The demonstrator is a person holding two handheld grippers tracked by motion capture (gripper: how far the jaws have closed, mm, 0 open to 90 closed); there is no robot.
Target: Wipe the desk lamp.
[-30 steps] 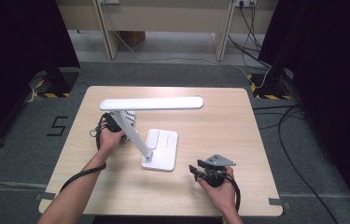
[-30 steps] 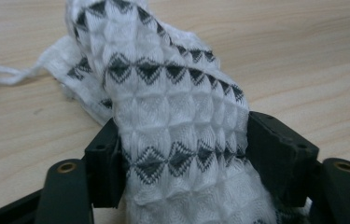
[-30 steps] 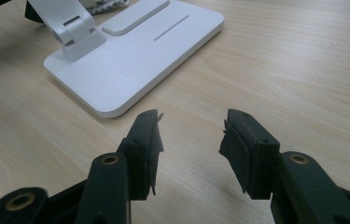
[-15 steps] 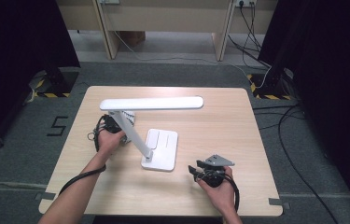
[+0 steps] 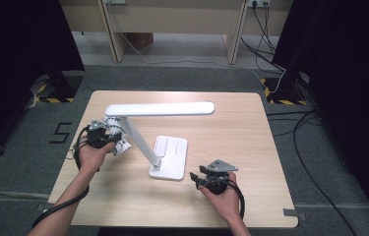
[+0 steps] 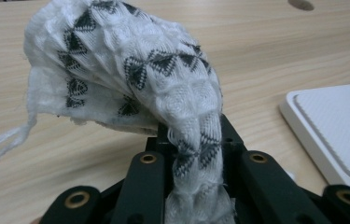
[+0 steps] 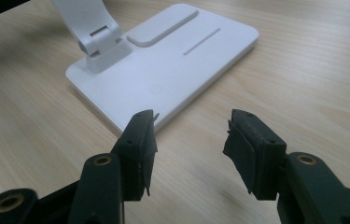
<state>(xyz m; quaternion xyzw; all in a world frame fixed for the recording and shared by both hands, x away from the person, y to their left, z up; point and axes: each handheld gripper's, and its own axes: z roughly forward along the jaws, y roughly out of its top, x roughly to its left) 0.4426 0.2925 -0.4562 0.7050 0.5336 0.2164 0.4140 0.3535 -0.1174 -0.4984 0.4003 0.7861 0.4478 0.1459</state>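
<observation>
A white desk lamp stands mid-table, its base [image 5: 169,156] flat and its long head [image 5: 160,108] level above a slanted arm. My left gripper [image 5: 104,132] hangs left of the arm, lifted off the wood. Its jaws have just been closing and are now shut on a white knitted cloth with black triangles [image 6: 130,70], which flops over their tips; the lamp base [image 6: 336,126] lies off to the right. My right gripper [image 7: 189,130] rests low near the base's front corner [image 7: 172,60]. Its jaws have just been opening, with nothing between them.
The wooden table [image 5: 251,147] has bare room right of the lamp and along its front edge. Cables trail on the grey floor at the right [image 5: 300,123]. The lamp's arm hinge [image 7: 93,32] rises close ahead of the right gripper.
My left hand has drawn leftward and up from the lamp arm, and the patterned cloth now hangs from its gripper. The right hand stays in place.
</observation>
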